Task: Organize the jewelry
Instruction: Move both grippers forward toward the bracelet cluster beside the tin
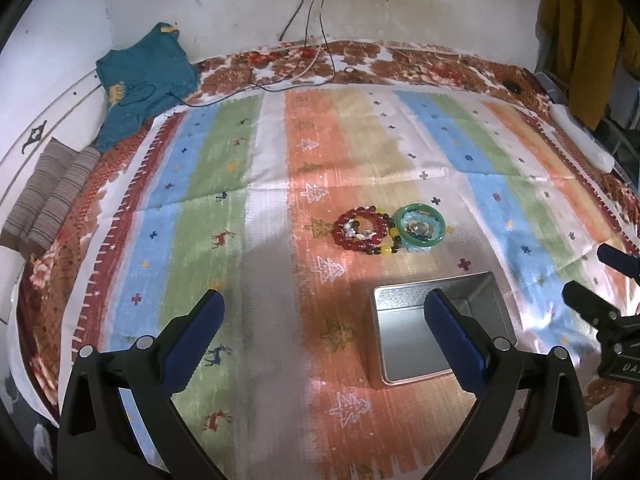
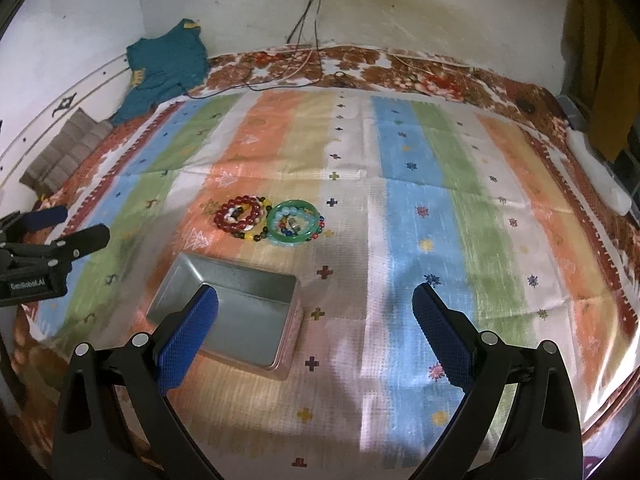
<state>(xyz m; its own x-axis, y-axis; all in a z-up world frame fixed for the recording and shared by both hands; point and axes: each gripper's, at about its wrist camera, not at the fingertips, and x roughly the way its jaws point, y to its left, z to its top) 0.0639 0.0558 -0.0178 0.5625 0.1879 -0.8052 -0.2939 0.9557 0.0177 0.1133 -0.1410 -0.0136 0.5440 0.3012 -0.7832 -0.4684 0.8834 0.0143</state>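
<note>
A red bead bracelet and a green bangle lie side by side on the striped cloth, with smaller bead bracelets inside and around them. An open, empty metal tin sits nearer to me. My left gripper is open and empty, above the cloth left of the tin; it also shows in the right wrist view. My right gripper is open and empty, right of the tin; it also shows in the left wrist view.
A teal garment and a folded striped cloth lie at the far left. Black cables run from a wall socket onto the bed. A white object lies at the right edge.
</note>
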